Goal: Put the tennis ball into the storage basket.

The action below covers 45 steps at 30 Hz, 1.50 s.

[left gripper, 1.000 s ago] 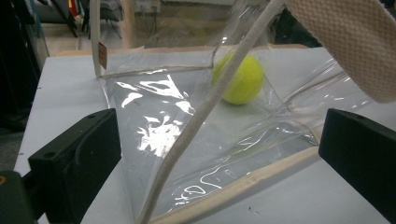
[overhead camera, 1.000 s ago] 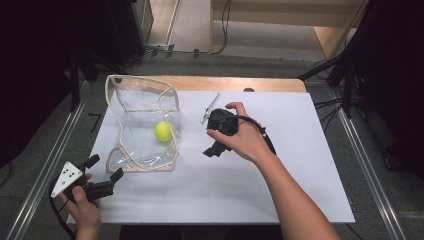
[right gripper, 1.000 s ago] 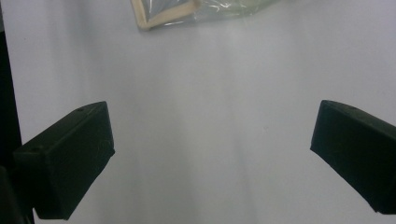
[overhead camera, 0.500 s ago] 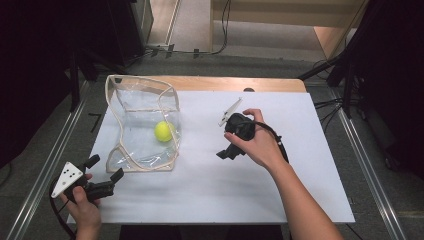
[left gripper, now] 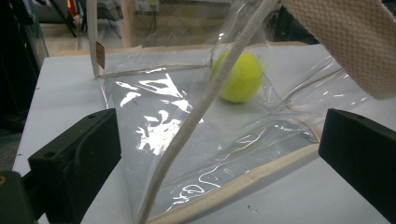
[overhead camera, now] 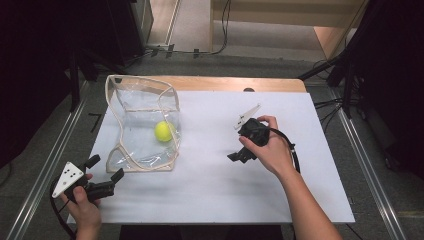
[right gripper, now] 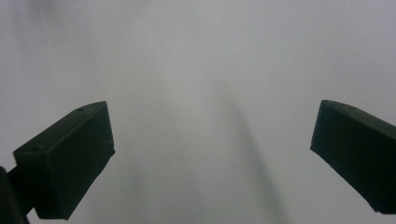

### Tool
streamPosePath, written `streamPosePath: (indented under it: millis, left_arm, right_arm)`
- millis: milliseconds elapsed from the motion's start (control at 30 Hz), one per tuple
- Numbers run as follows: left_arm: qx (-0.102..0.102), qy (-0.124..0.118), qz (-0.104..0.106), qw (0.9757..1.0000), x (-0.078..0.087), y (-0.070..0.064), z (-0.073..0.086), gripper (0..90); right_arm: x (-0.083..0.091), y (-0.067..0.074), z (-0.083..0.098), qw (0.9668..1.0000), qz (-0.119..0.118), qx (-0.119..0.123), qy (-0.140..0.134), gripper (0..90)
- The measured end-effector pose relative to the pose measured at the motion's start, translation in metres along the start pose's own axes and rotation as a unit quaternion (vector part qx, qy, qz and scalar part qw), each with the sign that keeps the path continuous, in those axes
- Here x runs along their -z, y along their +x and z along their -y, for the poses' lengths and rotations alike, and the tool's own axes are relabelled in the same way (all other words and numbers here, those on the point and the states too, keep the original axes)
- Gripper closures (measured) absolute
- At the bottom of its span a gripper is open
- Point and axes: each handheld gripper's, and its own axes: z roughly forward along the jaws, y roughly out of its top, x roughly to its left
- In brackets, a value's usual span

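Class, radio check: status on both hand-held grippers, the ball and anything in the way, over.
Left hand-held gripper open, empty, at the clear bag. Right hand-held gripper open, empty, over bare white table. Tennis ball inside bag. Bag's trim crosses left's path.

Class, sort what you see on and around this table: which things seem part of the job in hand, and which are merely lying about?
Likely part of the job:
- clear bag
- tennis ball, inside the bag
- left gripper, open, beside the bag
- right gripper, open over the white table

Merely about:
- cables on the floor beyond the table
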Motion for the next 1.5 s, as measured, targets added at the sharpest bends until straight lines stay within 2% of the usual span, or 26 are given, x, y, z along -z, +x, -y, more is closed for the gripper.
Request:
streamPosePath:
  millis: [567, 867, 1167, 1500]
  left_arm:
    - [0.001, 0.000, 0.000, 1.0000, 0.000, 0.000, 0.000, 0.0]
    - [0.001, 0.000, 0.001, 1.0000, 0.000, 0.000, 0.000, 0.0]
    - [-0.001, 0.001, 0.002, 1.0000, 0.000, -0.001, 0.000, 0.0]
    - [-0.003, 0.003, 0.001, 1.0000, -0.001, -0.001, 0.000, 0.0]
  right_arm:
    - [0.009, -0.005, 0.044, 0.9980, 0.017, -0.037, -0.049, 0.0]
    - [0.017, -0.008, 0.066, 0.9949, 0.029, -0.049, -0.084, 0.0]
    - [0.023, -0.009, 0.096, 0.9868, 0.052, -0.072, -0.136, 0.0]
    - [0.032, -0.007, 0.128, 0.9774, 0.065, -0.102, -0.173, 0.0]
